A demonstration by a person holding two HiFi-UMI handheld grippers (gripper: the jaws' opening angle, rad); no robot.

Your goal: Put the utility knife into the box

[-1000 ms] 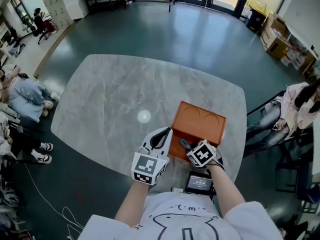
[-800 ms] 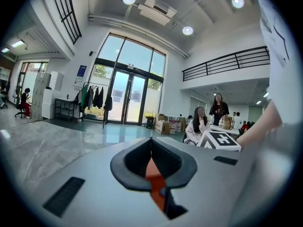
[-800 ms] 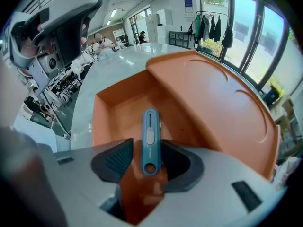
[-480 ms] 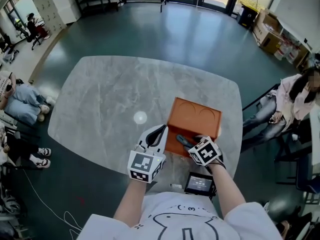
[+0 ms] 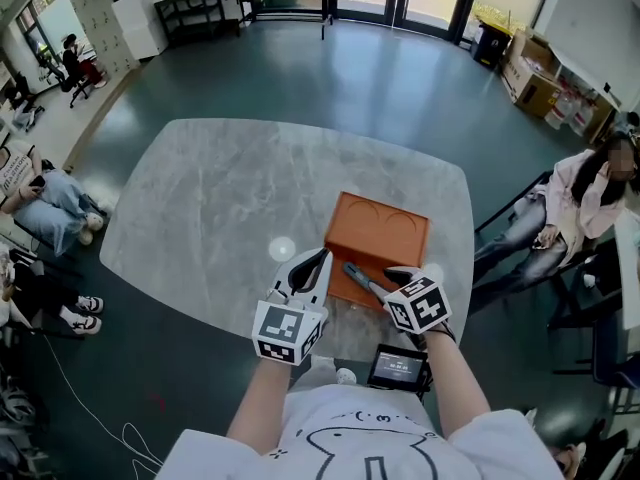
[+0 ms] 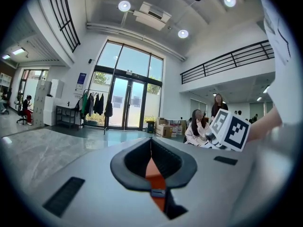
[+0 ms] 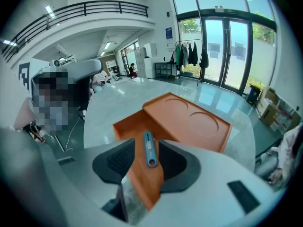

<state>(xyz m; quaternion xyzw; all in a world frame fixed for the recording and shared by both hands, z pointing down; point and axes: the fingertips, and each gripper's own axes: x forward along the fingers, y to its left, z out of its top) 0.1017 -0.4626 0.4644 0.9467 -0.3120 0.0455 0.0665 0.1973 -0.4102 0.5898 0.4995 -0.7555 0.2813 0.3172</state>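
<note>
Status from my end:

- The box (image 5: pixel 385 230) sits on the desk (image 5: pixel 220 198). Its lid, with two round recesses, covers the far half, and the open compartment is at the end nearest the operator.
- The utility knife (image 7: pixel 149 148) lies over the box's near end, its length running into the open compartment. I can't tell whether it's flat on the floor of the box or propped on the near wall.
- The right hand-held gripper (image 5: pixel 392 286) hangs just over the box's near edge. Its jaws are apart and closing, straddling the knife with a gap on each side, so the pads aren't on it. The knife is carried by the box, not by the gripper.
- The left hand-held gripper (image 6: pixel 151 148) is at the box's near-left corner. Its tips are together, with a sliver of orange between the pads. I read that as a pinch on the box wall, though the contact itself is hard to confirm.
- My guess at why: the left one pins a light box so it doesn't skate while the right one works at the open end. The right one comes in along the knife's length so the handle can drop between the side walls.
- Progress, as I judge it: the knife is effectively at or in the box, and what's open is whether it's fully seated.
- If the closing jaws catch the knife, it could get dragged back over the near wall. I'd lift the gripper clear of the box first.
</note>
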